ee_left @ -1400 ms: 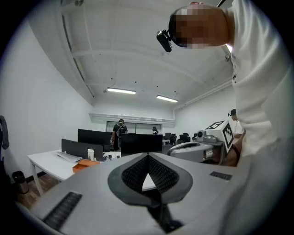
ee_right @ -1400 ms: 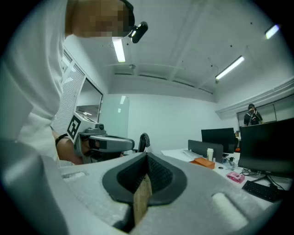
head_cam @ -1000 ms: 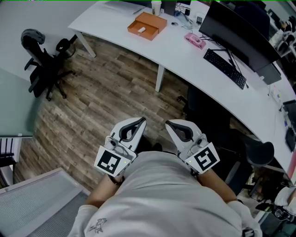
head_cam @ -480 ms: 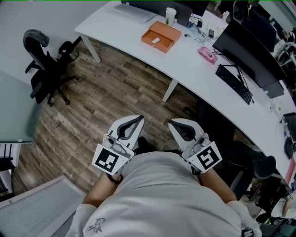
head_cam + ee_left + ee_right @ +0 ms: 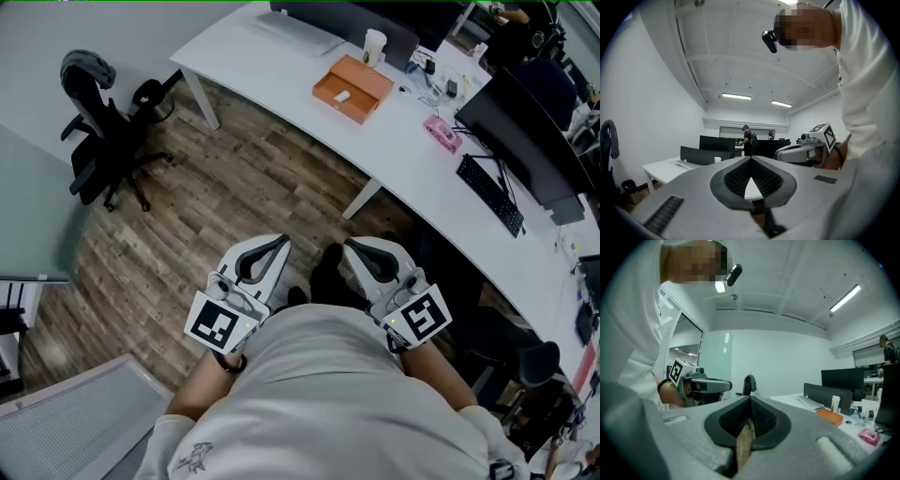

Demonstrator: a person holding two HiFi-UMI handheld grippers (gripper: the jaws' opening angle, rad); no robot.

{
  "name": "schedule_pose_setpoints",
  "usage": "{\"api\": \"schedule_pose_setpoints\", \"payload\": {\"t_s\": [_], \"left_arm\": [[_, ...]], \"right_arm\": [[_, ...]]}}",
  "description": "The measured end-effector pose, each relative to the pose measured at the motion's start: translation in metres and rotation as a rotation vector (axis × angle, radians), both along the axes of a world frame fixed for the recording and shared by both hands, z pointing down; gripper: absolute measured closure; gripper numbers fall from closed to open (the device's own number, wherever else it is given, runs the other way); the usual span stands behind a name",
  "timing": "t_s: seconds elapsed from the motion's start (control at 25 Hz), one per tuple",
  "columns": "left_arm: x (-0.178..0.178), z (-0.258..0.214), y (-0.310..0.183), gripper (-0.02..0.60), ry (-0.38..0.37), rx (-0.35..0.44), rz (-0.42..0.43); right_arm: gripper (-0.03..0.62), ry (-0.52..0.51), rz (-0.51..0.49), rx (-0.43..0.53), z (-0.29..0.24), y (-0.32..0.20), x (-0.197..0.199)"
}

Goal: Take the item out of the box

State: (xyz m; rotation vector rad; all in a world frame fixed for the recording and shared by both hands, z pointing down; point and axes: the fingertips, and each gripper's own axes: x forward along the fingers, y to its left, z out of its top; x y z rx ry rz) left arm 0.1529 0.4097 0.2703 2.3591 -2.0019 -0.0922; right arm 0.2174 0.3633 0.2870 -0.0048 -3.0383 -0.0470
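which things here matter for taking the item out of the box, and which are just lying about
For the job: orange box, white item inside it, left tongs, right tongs.

Lying about: cup, keyboard, monitor, black chair.

A box (image 5: 352, 89) sits on the desk (image 5: 281, 66), a cup (image 5: 374, 47) just behind it, a keyboard (image 5: 490, 194) further right; an office chair (image 5: 103, 141) stands on the floor (image 5: 216, 187) at left.

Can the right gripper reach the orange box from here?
Probably not: the orange box sits far off on the white desk, with the right gripper shut near the body; only wooden floor lies between.
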Motion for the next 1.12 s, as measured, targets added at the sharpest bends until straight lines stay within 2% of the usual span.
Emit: {"api": "schedule_pose_setpoints", "payload": {"t_s": [0.2, 0.36, 0.56, 0.64, 0.8, 1.12], "left_arm": [[-0.02, 0.012, -0.008, 0.583, -0.005, -0.026, -0.036], [-0.033, 0.009, -0.021, 0.583, -0.009, -0.009, -0.045], [-0.054, 0.018, -0.045, 0.583, -0.015, -0.045, -0.071], [-0.06, 0.023, -0.061, 0.583, -0.024, -0.076, -0.068], [-0.072, 0.022, -0.098, 0.583, -0.011, -0.055, -0.051], [-0.113, 0.042, -0.192, 0.583, 0.034, -0.097, -0.04]], "right_arm": [[0.592, -0.006, -0.026, -0.013, 0.008, -0.013, -0.021], [0.592, -0.012, -0.042, -0.023, 0.01, -0.029, -0.038], [0.592, -0.022, -0.056, -0.033, 0.009, -0.058, -0.058], [0.592, -0.018, -0.058, -0.043, 0.011, -0.074, -0.066], [0.592, -0.003, -0.052, -0.056, 0.017, -0.111, -0.081], [0.592, 0.04, -0.035, -0.107, 0.046, -0.199, -0.118]]}}
